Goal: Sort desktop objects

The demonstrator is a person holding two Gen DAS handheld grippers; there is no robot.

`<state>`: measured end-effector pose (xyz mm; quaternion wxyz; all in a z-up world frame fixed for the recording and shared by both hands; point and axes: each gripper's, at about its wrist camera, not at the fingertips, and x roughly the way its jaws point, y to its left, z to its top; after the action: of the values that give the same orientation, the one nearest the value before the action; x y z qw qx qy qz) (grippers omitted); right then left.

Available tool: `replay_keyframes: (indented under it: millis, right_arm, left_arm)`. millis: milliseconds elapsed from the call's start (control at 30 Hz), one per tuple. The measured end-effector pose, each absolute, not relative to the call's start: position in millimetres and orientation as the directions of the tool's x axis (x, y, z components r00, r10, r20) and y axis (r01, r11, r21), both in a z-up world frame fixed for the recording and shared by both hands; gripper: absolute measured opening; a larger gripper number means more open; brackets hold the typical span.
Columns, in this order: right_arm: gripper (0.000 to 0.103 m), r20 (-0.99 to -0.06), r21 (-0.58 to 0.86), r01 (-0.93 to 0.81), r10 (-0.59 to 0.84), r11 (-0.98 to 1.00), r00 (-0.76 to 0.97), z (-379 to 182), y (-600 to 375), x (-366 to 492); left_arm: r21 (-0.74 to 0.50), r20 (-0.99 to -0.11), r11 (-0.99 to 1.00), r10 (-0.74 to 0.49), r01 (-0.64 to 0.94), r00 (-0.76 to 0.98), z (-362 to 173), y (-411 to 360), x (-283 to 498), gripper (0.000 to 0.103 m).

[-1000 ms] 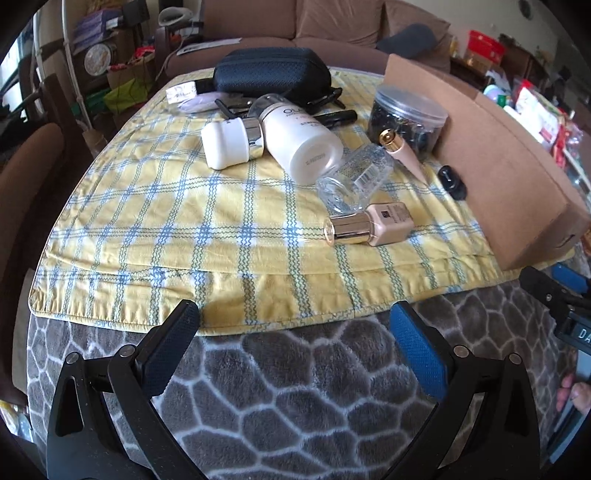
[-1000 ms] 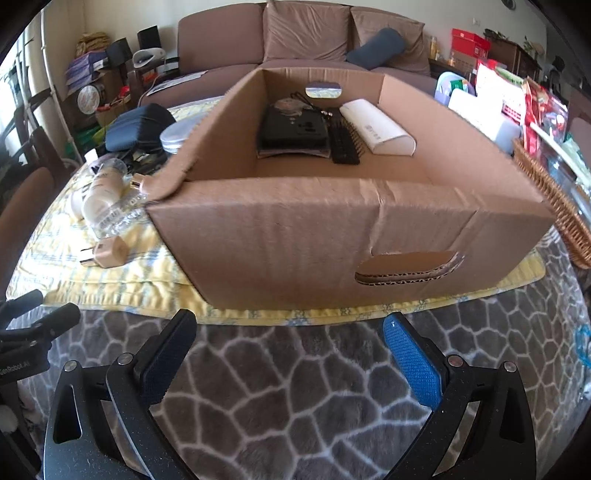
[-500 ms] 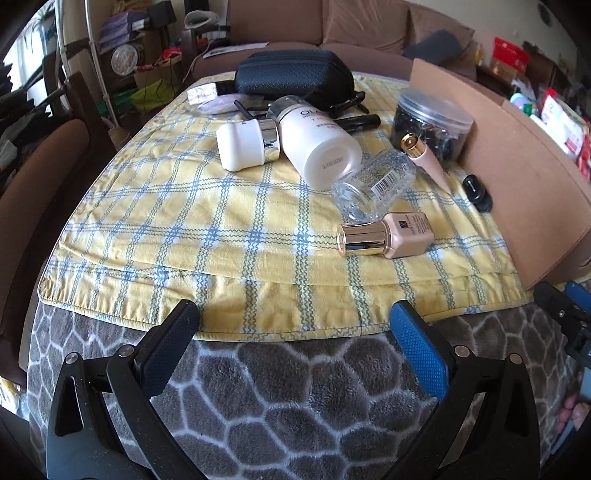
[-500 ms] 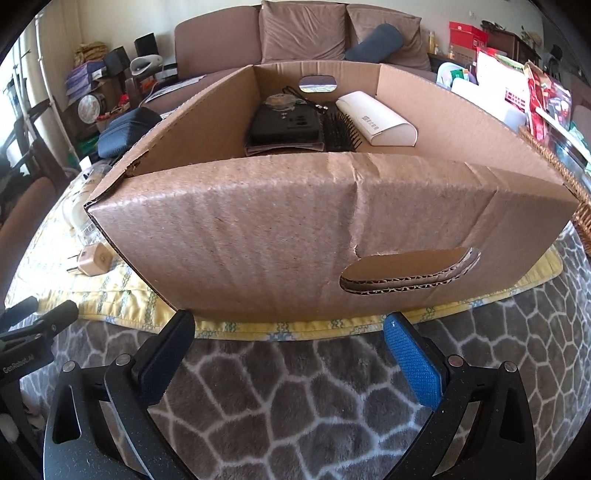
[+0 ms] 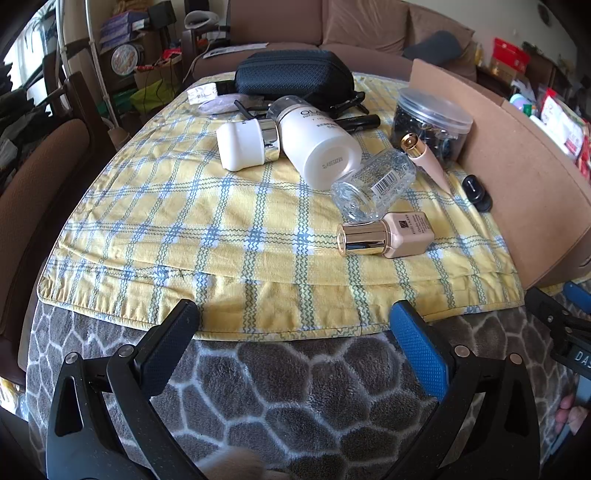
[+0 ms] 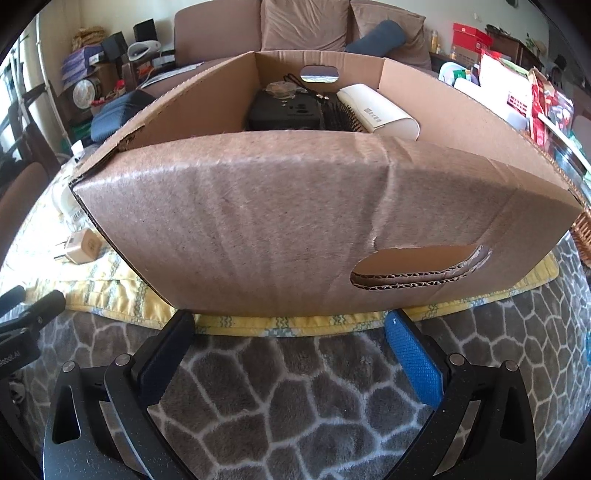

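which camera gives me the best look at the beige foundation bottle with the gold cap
The left wrist view. The foundation bottle lies there on its side on the yellow checked cloth, whole and unobstructed, its label visible. In the right wrist view it is small at the left edge, beside the cardboard box.

Sat behind the table: brown sofa with cushions and a blue pillow. Stood at left: wooden chair, cluttered shelves. Lit by daylight.

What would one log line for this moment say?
left gripper: open, empty, facing foundation bottle | right gripper: open, empty, at cardboard box | stage: nothing picked yet
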<state>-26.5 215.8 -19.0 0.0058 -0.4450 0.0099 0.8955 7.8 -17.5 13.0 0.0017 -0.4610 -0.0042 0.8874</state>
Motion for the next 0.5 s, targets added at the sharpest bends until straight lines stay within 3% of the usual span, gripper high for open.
replay_keyframes:
  millis: [500]
  right_arm:
    - [0.103, -0.798, 0.009, -0.019, 0.005, -1.0, -0.603, -19.0, 215.5, -26.6]
  left_arm:
    - [-0.008, -0.818, -1.0, 0.006, 0.002, -0.575, 12.9, -17.0, 8.1, 0.103]
